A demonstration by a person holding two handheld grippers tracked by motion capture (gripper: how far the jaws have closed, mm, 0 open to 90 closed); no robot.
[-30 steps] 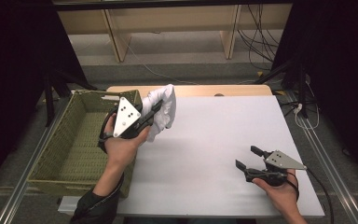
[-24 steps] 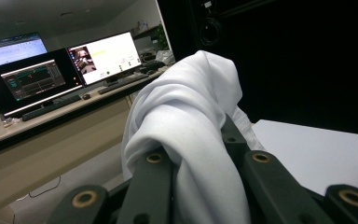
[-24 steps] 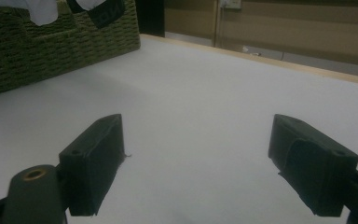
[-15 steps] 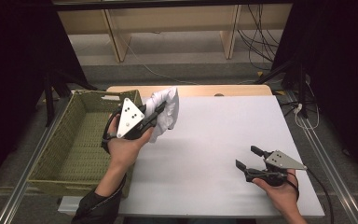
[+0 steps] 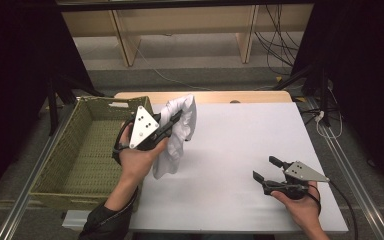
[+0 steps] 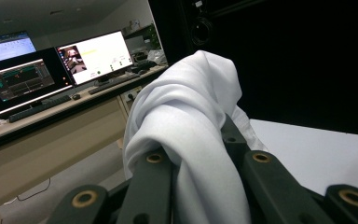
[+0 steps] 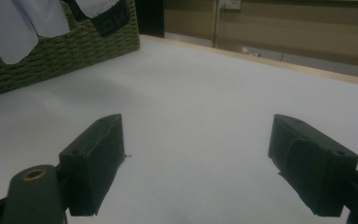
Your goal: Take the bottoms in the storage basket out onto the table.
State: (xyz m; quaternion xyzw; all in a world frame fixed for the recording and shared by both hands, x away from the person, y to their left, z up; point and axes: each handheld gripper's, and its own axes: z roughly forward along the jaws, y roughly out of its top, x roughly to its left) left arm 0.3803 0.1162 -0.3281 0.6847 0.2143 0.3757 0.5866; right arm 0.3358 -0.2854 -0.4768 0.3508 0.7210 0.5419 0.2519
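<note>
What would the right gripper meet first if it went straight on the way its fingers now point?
Probably the basket. The right gripper, fingers open, points low across the bare table toward it, with the hanging cloth just above. Depth is unclear, so it might brush the cloth first.

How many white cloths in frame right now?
1. The white cloth hangs bunched from the left gripper, lifted above the table just right of the wicker basket. The basket's near inner wall is out of sight, so more could lie there.
</note>
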